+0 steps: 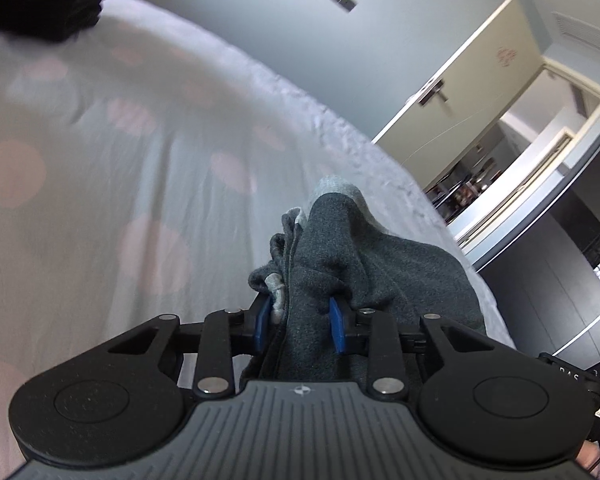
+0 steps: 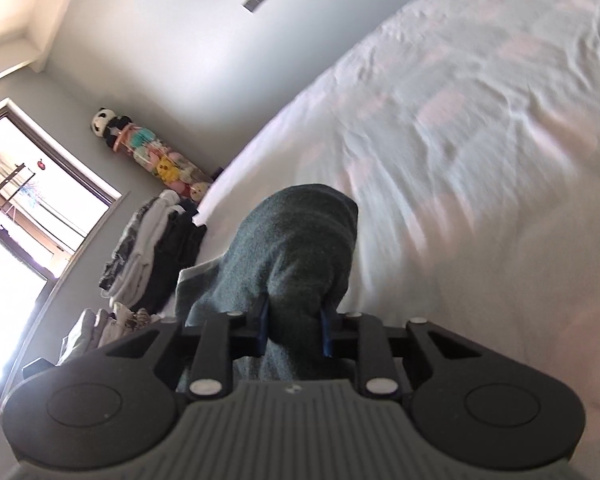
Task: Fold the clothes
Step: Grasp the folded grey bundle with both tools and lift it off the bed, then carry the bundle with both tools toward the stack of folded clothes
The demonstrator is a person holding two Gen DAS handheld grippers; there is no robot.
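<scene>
**A:** Where does the folding stand?

**B:** Mid-job, I'd judge. The left gripper [image 1: 300, 324] has its blue pads pressed onto a bunched fold of the dark grey fleece garment [image 1: 360, 256], which drapes back under the tool. The right gripper [image 2: 294, 332] is clamped the same way on another part of that garment [image 2: 296, 240]. So the cloth hangs between the two tools above the white bedsheet with faint pink dots [image 1: 120, 152], and is not yet laid flat.

**B:** A light grey lining or cuff [image 1: 334, 186] peeks out at the top of the bunch; the view is blurred there, so I can't say which it is.

**A:** What's already done?

**B:** Stacks of folded clothes [image 2: 148, 248] sit at the bed's edge in the right view, and a dark folded pile [image 1: 44, 4] lies at the far corner in the left view. This piece still needs spreading, folding and stacking.

**A:** Anything in the way?

**B:** The sheet ahead of both tools is bare but wrinkled. A panda toy atop a tube of plush toys [image 2: 152, 148] and the cream door [image 1: 472, 80] stand well apart from the work.
</scene>
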